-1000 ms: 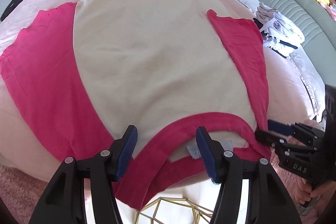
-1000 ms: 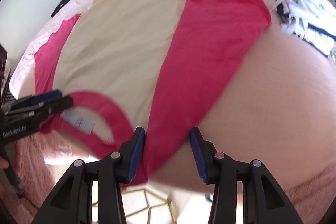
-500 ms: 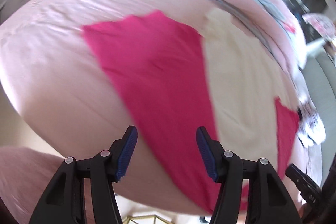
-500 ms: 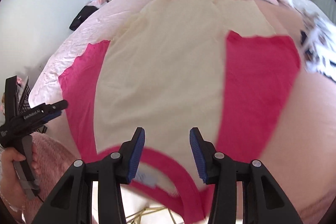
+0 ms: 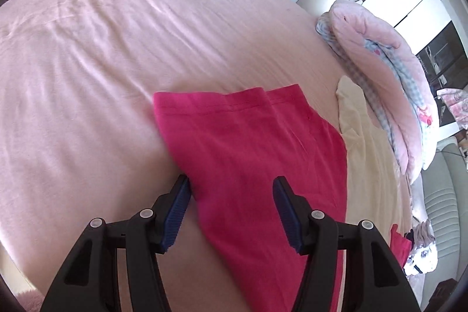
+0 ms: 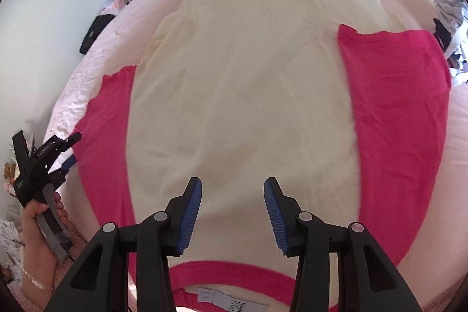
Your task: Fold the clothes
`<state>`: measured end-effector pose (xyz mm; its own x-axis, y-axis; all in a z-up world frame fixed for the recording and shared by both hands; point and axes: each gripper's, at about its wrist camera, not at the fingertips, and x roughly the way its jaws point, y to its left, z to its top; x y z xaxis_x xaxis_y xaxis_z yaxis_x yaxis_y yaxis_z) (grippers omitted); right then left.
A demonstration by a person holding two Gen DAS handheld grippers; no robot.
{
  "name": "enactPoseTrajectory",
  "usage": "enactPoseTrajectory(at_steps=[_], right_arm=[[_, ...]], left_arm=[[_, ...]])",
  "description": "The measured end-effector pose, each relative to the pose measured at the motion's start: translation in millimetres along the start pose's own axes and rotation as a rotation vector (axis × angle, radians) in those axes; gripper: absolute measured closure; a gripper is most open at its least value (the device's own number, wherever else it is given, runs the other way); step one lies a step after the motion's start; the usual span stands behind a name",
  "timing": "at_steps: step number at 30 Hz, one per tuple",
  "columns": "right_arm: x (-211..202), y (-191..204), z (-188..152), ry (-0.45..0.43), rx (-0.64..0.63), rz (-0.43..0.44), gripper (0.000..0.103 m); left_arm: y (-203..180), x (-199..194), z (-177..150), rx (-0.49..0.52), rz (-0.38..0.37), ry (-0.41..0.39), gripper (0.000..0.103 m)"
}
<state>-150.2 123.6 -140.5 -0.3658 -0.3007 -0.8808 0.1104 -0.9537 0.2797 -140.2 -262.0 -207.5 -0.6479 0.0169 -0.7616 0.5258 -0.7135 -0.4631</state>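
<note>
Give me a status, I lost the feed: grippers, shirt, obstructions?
Left gripper closing, pink sleeve between its jaws, not yet pinched. Right gripper open above the cream-and-pink shirt, spread flat on the bed. Nothing in the way.

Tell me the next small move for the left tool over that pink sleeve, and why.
Probably finish closing the left tool on the pink sleeve, then carry it in over the cream body. Its jaws are closing with sleeve fabric between them, but the pads do not yet look pressed on it. The shirt lies flat on the bed with both sleeves spread out, so a sleeve fold likely comes first.
</note>
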Motion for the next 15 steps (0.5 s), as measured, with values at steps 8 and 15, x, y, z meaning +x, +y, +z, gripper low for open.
enactPoseTrajectory(at_steps=[8, 15], right_arm=[[-7, -32, 9, -0.018, 0.066, -0.011, 0.058], [-20, -59, 11, -0.039, 0.119, 0.005, 0.058]], left_arm=[[-90, -33, -6, 0.281, -0.147, -0.008, 0.101], [-215, -2, -31, 0.432, -0.341, 0.11, 0.101]])
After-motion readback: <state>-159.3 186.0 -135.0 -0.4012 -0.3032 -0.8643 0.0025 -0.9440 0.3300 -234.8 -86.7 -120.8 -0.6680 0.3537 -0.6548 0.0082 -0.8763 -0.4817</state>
